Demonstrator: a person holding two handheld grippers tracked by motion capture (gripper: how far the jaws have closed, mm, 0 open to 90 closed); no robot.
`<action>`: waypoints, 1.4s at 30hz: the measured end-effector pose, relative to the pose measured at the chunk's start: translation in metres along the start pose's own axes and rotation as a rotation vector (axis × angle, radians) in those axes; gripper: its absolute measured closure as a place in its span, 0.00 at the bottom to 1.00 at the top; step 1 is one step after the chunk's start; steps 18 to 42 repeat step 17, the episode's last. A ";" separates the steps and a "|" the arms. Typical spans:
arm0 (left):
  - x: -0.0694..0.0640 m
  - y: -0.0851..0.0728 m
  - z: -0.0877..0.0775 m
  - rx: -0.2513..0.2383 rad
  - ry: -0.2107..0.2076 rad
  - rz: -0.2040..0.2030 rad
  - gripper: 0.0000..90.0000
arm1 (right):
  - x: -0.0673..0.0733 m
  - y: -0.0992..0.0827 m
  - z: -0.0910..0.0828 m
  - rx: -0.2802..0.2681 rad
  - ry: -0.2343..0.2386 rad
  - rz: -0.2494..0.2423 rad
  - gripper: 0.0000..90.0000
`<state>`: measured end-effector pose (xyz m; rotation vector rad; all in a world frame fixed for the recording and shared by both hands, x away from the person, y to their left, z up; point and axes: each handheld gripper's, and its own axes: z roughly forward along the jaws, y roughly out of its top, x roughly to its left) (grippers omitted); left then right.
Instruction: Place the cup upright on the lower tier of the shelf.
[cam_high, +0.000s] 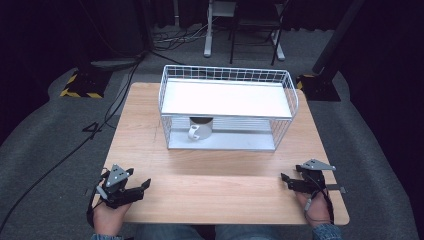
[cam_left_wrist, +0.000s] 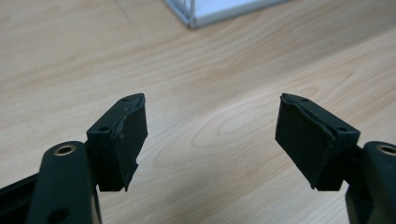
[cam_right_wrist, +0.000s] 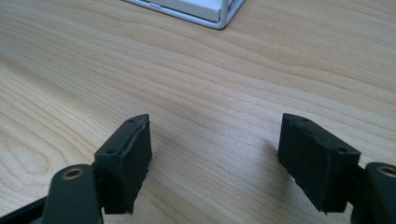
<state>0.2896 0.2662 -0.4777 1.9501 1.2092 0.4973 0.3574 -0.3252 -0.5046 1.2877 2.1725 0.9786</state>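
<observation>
A white wire rack (cam_high: 227, 107) with a solid upper shelf stands on the far half of the wooden table (cam_high: 225, 185). On its lower shelf, towards the left, sits a white mug (cam_high: 200, 129) with its handle facing me. My left gripper (cam_high: 142, 186) rests at the near left of the table, open, with nothing but bare wood between its jaws (cam_left_wrist: 212, 135). My right gripper (cam_high: 285, 181) sits at the near right, also open over bare wood (cam_right_wrist: 215, 149). Both point towards the rack and stay well short of it.
A corner of the rack's base (cam_left_wrist: 196, 18) shows at the top of the left gripper view, and another corner (cam_right_wrist: 219, 18) tops the right gripper view. Cables (cam_high: 100, 125) trail over the grey floor at the left. Stand feet and chair legs (cam_high: 245, 45) are behind the table.
</observation>
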 end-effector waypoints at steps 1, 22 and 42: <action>0.002 -0.002 0.002 0.013 0.003 -0.008 0.28 | 0.000 0.000 0.000 -0.001 0.000 0.000 0.29; 0.015 -0.014 0.026 0.127 0.050 0.024 0.15 | 0.000 0.000 0.000 0.000 0.001 0.000 0.29; 0.015 -0.014 0.026 0.127 0.050 0.024 0.15 | 0.000 0.000 0.000 0.000 0.001 0.000 0.29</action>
